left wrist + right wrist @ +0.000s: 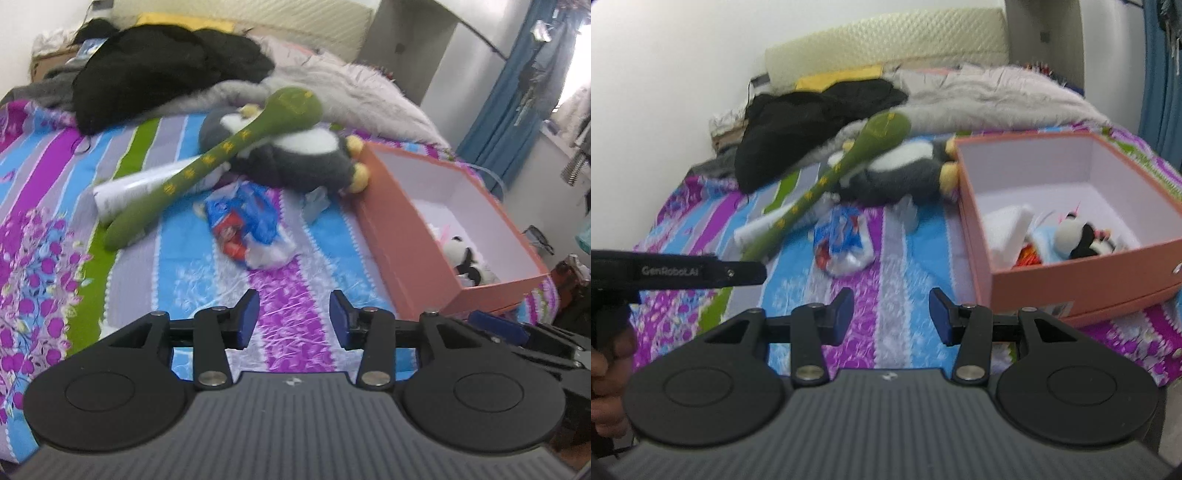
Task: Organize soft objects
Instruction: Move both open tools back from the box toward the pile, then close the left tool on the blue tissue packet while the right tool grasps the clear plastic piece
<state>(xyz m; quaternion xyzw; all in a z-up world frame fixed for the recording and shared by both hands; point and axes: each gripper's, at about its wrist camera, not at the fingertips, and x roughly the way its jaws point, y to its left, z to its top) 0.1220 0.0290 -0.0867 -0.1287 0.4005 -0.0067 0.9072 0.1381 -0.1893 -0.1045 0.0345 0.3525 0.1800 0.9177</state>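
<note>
Striped bedspread [192, 266] carries loose toys; box [1071, 280] at two o'clock, probably their destination; both grippers [294, 318] [892, 316] spread, empty.

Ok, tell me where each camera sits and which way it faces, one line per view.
Left wrist: on the left gripper, jaws open and empty, looking down the bed at the green plush snake; the right gripper's edge shows at right.
Right wrist: on the right gripper, open and empty, facing the orange box; a hand shows at left.
Shared: snake, box, grey plush penguin.
</note>
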